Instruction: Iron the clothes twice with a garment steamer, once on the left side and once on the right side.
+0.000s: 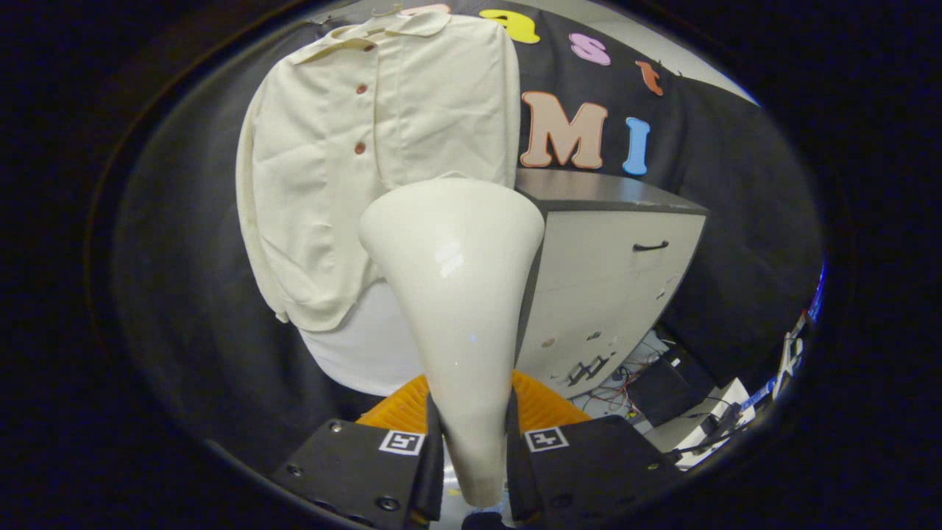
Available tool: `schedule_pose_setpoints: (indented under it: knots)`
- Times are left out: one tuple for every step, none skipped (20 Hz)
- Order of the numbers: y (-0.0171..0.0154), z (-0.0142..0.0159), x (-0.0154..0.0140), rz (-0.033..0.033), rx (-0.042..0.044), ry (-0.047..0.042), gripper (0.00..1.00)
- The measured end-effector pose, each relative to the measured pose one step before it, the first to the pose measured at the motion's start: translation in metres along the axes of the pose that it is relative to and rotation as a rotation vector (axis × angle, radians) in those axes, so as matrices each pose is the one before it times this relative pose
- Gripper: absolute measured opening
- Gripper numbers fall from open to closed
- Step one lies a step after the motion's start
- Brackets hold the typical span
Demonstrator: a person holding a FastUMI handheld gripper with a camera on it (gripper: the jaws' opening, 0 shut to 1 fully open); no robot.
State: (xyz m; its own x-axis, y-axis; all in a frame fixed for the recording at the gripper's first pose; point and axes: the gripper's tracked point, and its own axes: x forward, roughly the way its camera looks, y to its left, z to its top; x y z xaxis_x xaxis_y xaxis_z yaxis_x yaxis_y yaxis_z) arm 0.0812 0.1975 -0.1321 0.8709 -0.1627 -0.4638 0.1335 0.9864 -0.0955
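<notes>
The claw (475, 449) is clamped on the narrow neck of a glossy cream-white, funnel-shaped plastic garment steamer head (452, 294), both fingers pressing its sides, so the head rises straight ahead along the fingers and flares to a broad flat end pointing at the clothes. The task's garment, a cream-coloured button-front shirt with a collar and small reddish-brown buttons (360, 149), hangs against the booth's black cloth wall (184, 294), beyond the steamer head and offset to its left; a plain white cloth or panel (368, 346) shows below its hem. The shirt's long axis runs up and down, the button placket a little left of the steamer's wide end, and the shirt's right panel lies directly behind the head's rim. I judge the head is near the fabric but whether it touches cannot be told, since the head hides the contact line. The coming stroke turns on this offset: the head must shift left to work the left panel, then travel along the hanging length. To the right stands a white cabinet with a dark top and a black drawer handle (611, 272), close beside the shirt's right edge. An orange ribbed object (541, 405) sits just behind the fingers. Square black-and-white marker tags (546, 439) sit on the claw; no brand or readable label is visible on the steamer or shirt.
</notes>
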Motion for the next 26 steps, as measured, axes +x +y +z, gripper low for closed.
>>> schedule_pose_setpoints:
  knots:
    - [0.00324,0.00905,-0.00915,0.01625,-0.01174,-0.02934,0.35]
    - [0.00463,0.01030,-0.00796,0.02065,-0.01062,-0.03952,0.35]
    - [0.00437,0.01133,-0.00713,0.02598,-0.00707,-0.04210,0.35]
    - [0.00348,0.00739,-0.00589,0.01857,-0.00573,-0.02561,0.35]
    - [0.00300,0.00793,-0.00797,0.01766,-0.01067,-0.02928,0.35]
    - [0.00186,0.00832,-0.00729,0.01460,-0.01289,-0.02492,0.35]
    - [0.00189,0.00644,-0.00672,0.01516,-0.00788,-0.02206,0.35]
    - [0.00045,0.00749,-0.00770,0.01025,-0.00902,-0.02161,0.35]
    - [-0.00228,0.00616,-0.00601,0.00334,-0.00526,-0.02199,0.35]
    - [-0.00223,0.00614,-0.00591,0.00049,-0.00325,-0.01928,0.35]
    - [-0.00251,0.00485,-0.00463,0.00389,-0.00027,-0.01556,0.35]
    - [-0.00184,0.00436,-0.00637,0.00528,-0.00040,-0.01234,0.34]
    - [-0.00320,0.00529,-0.00375,0.00803,-0.00599,-0.01590,0.35]
    - [-0.00352,0.00528,-0.00553,0.00409,0.00017,-0.01343,0.35]
    - [-0.00298,0.00489,-0.00382,0.00734,-0.00314,-0.01947,0.35]
    - [-0.00346,0.00618,-0.00462,0.00414,0.00031,-0.01864,0.35]
    - [-0.00414,0.00485,-0.00610,0.00410,0.00094,-0.01923,0.35]
    - [-0.00378,0.00526,-0.00515,0.00455,0.00173,-0.02084,0.35]
    - [-0.00342,0.00473,-0.00531,0.00576,0.00212,-0.01374,0.35]
    - [-0.00314,0.00303,-0.00477,0.00585,-0.00367,-0.01003,0.34]
    - [-0.00483,0.00291,-0.00474,0.00374,-0.00427,-0.00717,0.34]
    - [-0.00428,0.00184,-0.00481,0.00071,-0.00249,-0.01109,0.34]
    - [-0.00180,0.00031,-0.00407,0.00087,0.00450,-0.00657,0.35]
    - [-0.00289,-0.00045,-0.00237,-0.00751,0.00806,-0.00723,0.35]
    - [-0.00468,-0.00065,-0.00116,-0.00637,0.01112,-0.00125,0.35]
    - [-0.00241,-0.00049,-0.00166,0.00435,0.00557,0.00133,0.35]
